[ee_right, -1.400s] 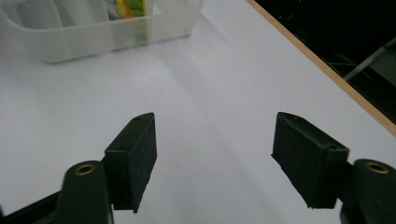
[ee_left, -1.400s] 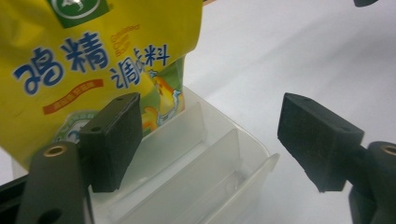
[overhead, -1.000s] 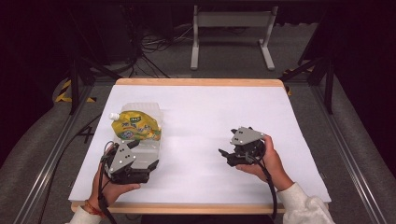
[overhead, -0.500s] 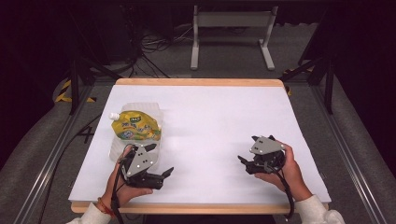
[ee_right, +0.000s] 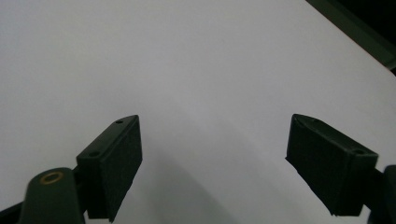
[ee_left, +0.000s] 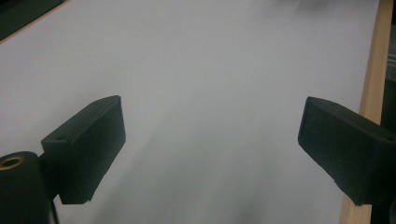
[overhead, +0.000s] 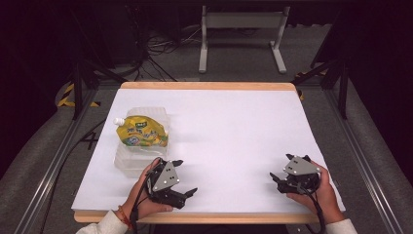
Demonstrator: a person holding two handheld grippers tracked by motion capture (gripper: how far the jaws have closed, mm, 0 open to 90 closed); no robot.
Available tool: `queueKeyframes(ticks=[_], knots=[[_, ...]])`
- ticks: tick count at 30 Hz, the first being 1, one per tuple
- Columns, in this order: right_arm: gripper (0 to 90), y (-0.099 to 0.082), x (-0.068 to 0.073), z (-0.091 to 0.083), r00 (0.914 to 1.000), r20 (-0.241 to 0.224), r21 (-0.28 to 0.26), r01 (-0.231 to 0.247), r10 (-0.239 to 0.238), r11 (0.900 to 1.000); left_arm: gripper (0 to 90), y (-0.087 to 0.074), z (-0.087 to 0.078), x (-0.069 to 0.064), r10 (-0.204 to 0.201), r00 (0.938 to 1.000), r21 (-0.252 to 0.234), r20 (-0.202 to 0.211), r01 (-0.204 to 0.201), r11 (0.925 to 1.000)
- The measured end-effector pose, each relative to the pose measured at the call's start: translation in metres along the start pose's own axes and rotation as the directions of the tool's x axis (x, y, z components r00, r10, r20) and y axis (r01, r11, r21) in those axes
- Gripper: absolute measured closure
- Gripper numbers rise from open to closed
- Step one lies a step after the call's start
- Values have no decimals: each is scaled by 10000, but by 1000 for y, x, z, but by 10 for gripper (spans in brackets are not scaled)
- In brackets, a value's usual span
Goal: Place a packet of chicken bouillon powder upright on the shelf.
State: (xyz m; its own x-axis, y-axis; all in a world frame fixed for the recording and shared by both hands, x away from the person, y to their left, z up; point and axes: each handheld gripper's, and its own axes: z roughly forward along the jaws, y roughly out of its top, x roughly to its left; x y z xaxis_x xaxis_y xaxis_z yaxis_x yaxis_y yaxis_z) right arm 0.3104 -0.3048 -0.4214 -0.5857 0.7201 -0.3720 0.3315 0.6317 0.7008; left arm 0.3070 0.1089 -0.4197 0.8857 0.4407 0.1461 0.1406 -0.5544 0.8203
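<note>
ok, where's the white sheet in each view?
High view: white sheet mid-frame on the tabletop; left claw and right claw at its near end.
Left gripper view: sheet beyond the open jaws.
Right gripper view: sheet beyond the open jaws.
Shared landmark: wooden table edge, at the right rim of the left gripper view.
</note>
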Motion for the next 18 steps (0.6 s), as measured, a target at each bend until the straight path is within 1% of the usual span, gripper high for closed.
queueKeyframes(ticks=[1, 2, 3, 4, 5, 6, 7, 8, 9, 10, 12, 15, 16, 18], knots=[[183, -7, -2, -3, 9997, -4, -39, -238, 238, 9997, 81, 0, 2, -1, -18, 10000, 49, 50, 18, 10000], [181, -16, -5, -7, 9986, 28, -76, -519, 520, 9986, 81, -1, 6, -3, -27, 9998, 163, 198, 23, 9999], [181, -16, -5, -7, 9986, 28, -76, -519, 520, 9986, 81, -1, 6, -3, -27, 9998, 163, 198, 23, 9999], [179, -22, -7, -10, 9975, 56, -64, -701, 702, 9975, 81, -2, 9, -4, 52, 9997, 271, 248, -59, 9996], [178, -27, -9, -14, 9953, 38, -145, -965, 965, 9952, 81, -2, 11, -6, 221, 9995, 380, 246, -230, 9990], [178, -34, -11, -18, 9912, 36, -224, -1323, 1324, 9910, 81, -2, 13, -7, 234, 9993, 441, 300, -247, 9987], [178, -38, -13, -20, 9887, 107, -292, -1494, 1498, 9883, 81, -3, 14, -8, 321, 9989, 479, 329, -337, 9983], [178, -48, -16, -26, 9811, 226, -547, -1907, 1922, 9801, 81, -4, 16, -8, 275, 9987, 514, 437, -297, 9982], [178, -48, -16, -26, 9811, 226, -547, -1907, 1922, 9801, 81, -4, 16, -8, 275, 9987, 514, 437, -297, 9982], [178, -51, -17, -27, 9776, 254, -614, -2069, 2088, 9764, 81, -4, 18, -8, 268, 9982, 541, 529, -296, 9981], [176, -56, -21, -31, 9707, 346, -651, -2352, 2377, 9698, 81, -4, 21, -9, 397, 9979, 670, 520, -431, 9968], [175, -58, -23, -33, 9652, 469, -705, -2536, 2572, 9647, 81, -4, 26, -10, 340, 9979, 816, 552, -385, 9959], [176, -59, -23, -33, 9655, 489, -681, -2522, 2557, 9653, 81, -4, 27, -10, 415, 9971, 807, 638, -466, 9956], [181, -59, -21, -32, 9689, 656, -554, -2353, 2387, 9704, 80, -4, 28, -11, 475, 9968, 881, 638, -530, 9947]])
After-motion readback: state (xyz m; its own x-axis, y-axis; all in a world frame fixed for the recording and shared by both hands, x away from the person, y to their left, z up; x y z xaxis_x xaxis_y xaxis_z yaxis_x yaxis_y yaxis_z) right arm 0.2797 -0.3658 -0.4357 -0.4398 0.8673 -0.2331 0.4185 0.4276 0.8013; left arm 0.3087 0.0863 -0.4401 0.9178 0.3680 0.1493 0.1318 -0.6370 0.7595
